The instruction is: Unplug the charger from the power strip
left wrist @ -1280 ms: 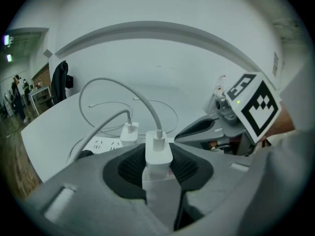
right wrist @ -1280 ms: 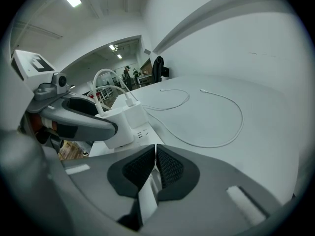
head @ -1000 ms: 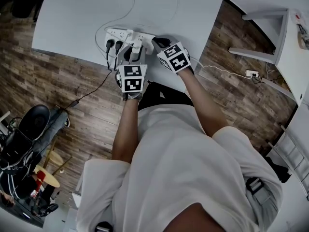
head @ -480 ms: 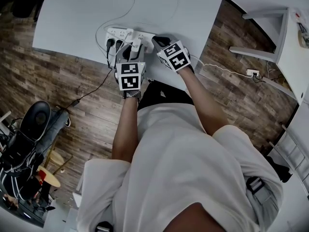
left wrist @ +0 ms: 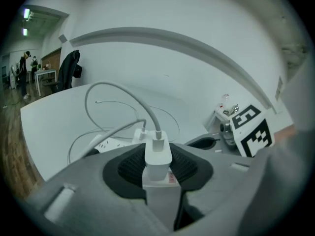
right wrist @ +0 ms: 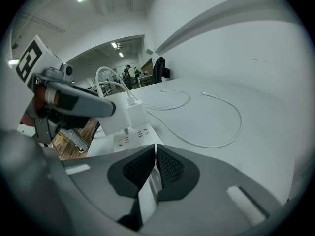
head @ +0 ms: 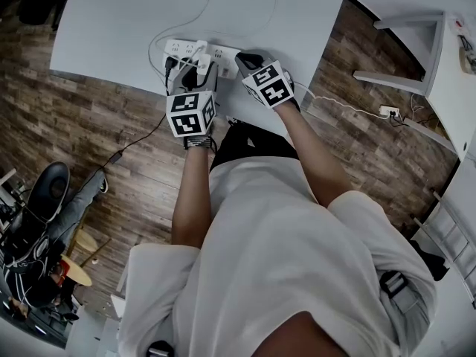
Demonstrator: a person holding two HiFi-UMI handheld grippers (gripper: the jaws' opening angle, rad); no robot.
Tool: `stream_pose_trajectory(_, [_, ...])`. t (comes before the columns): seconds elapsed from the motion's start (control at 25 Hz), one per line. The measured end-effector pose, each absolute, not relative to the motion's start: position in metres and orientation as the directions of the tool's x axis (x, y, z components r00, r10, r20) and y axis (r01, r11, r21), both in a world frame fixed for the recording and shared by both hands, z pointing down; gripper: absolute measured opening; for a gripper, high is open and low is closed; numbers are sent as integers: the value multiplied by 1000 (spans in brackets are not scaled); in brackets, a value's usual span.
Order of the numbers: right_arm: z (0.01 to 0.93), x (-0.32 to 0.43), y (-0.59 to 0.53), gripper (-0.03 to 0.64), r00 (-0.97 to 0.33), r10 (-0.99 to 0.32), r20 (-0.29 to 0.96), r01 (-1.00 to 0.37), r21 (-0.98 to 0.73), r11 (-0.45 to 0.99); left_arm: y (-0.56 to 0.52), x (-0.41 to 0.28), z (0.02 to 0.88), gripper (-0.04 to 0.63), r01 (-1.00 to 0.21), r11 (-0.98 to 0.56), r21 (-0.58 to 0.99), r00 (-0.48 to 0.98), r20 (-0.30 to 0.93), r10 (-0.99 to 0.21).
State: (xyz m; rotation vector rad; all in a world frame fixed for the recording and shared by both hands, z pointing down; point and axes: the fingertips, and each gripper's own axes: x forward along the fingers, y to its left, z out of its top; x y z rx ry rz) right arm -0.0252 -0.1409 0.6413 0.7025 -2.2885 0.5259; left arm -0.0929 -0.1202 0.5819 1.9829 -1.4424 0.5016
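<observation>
Pull-out nearly done, I'd say: left gripper [left wrist: 157, 175] jaws pinch the charger [left wrist: 157, 154], prongs showing above the power strip [right wrist: 130, 137]; right gripper [right wrist: 155, 150] jaws pressed together. Next, lift clear.

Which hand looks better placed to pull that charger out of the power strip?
Left. The left gripper clamps the white charger at the power strip, so it likely only needs to pull; the right gripper is shut on nothing beside it.

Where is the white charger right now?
Centre of the left gripper view: the charger, clamped in the left gripper, just above the power strip.
</observation>
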Motion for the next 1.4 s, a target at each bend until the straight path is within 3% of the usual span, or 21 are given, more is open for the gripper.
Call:
stream_pose_trajectory(0.52, [636,-19,-139,14,-612,-347,711,-662,-221,716,-76,-64,572,144,-787,-282,549,585,516,-626])
stream_pose_trajectory(1.04, [590,-6,-124,8,-659,-403,635,-696,-311,647,-45,-40,616,146,-605,-146,783,724,465,-509])
stream_pose_trajectory(1.32, [577,-1,-123,5,-658,-416,627,-697,-299,651,-46,-39,629,147,-672,-131,729,672,526,-521])
stream_pose_trajectory(1.4, [571,-2,-127,5,-661,-424,619,-695,-293,656,-49,-42,630,177,-711,-129,691,637,556,-534])
